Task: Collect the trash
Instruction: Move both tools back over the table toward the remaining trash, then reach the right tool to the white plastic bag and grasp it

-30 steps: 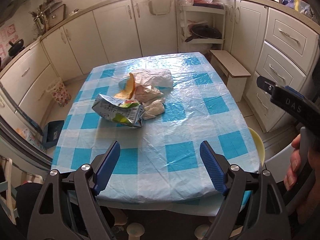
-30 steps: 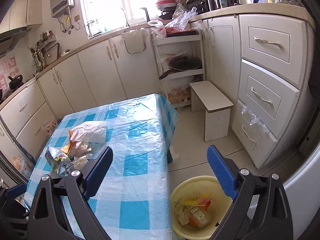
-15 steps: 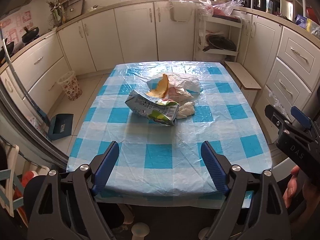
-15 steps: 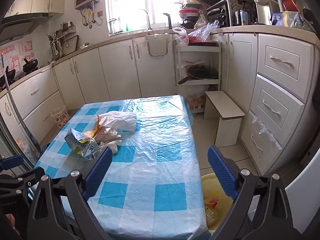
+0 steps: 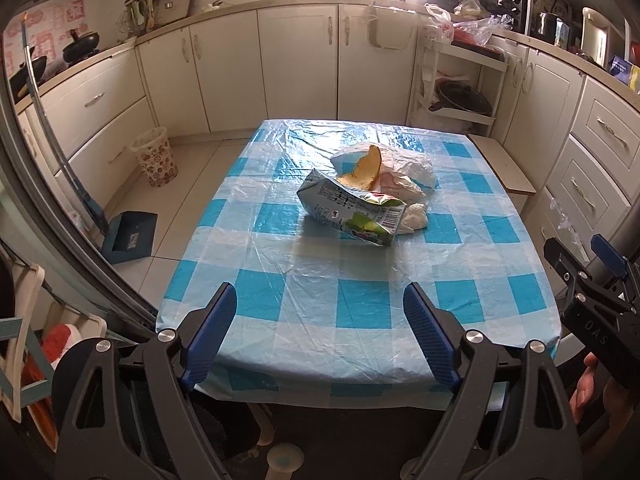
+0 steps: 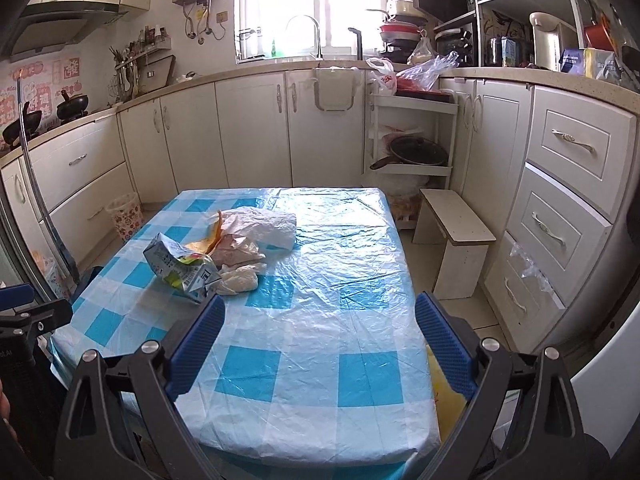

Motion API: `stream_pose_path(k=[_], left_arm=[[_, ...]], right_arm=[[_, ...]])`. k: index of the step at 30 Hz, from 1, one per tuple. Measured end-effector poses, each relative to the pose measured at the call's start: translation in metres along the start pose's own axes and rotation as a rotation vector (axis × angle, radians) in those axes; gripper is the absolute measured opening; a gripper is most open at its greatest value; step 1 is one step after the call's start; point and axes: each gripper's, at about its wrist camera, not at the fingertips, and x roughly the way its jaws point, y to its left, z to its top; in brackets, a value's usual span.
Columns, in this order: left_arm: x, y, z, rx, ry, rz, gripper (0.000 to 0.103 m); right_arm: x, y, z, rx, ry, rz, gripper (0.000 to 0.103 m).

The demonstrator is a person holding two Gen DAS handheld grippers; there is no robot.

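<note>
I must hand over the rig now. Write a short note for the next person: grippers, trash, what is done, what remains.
Left gripper: open, holding nothing, at the near table edge.
Right gripper: open, holding nothing, over the near part of the table.
Trash: crushed carton, orange peel, white plastic bag and crumpled tissue lie in one pile mid-table.
Yellow bin: on the floor by the table's right side, mostly hidden.
Done: nothing picked from this pile.
Left: move every piece into the bin.

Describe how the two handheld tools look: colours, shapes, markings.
Both tools match: black plastic frames with triangular cut-outs and silver rivets. The left tool and right tool each carry two ribbed blue finger pads. White "DAS" lettering marks the right tool's body in the left view. No cables or sleeves are visible.
</note>
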Motion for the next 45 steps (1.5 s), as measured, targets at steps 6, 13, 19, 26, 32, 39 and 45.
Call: stream_pose_path(k=[6, 13, 19, 26, 32, 39, 45], left_arm=[[-0.001, 0.004, -0.001, -0.009, -0.006, -0.003, 0.082], [-0.004, 0.007, -0.002, -0.011, -0.019, -0.004, 0.082], [-0.004, 0.008, -0.002, -0.012, -0.019, -0.007, 0.082], [0.000, 0.016, -0.001, -0.039, 0.001, -0.042, 0.082], [0.021, 0.041, 0.007, -0.110, 0.057, -0.037, 0.082], [0.042, 0.054, 0.021, -0.154, 0.079, -0.017, 0.082], [0.063, 0.063, 0.019, -0.173, 0.125, -0.010, 0.082]], right_arm=[[0.000, 0.002, -0.002, -0.006, 0.000, -0.001, 0.092], [-0.002, 0.005, -0.004, -0.013, -0.008, 0.012, 0.092], [-0.003, 0.008, -0.004, -0.018, -0.011, 0.019, 0.092], [0.000, 0.011, -0.003, -0.024, -0.008, 0.049, 0.092], [0.025, 0.012, 0.010, 0.031, 0.041, 0.138, 0.091], [0.080, 0.048, 0.038, -0.013, 0.138, 0.267, 0.081], [0.125, 0.075, 0.053, -0.039, 0.194, 0.334, 0.070]])
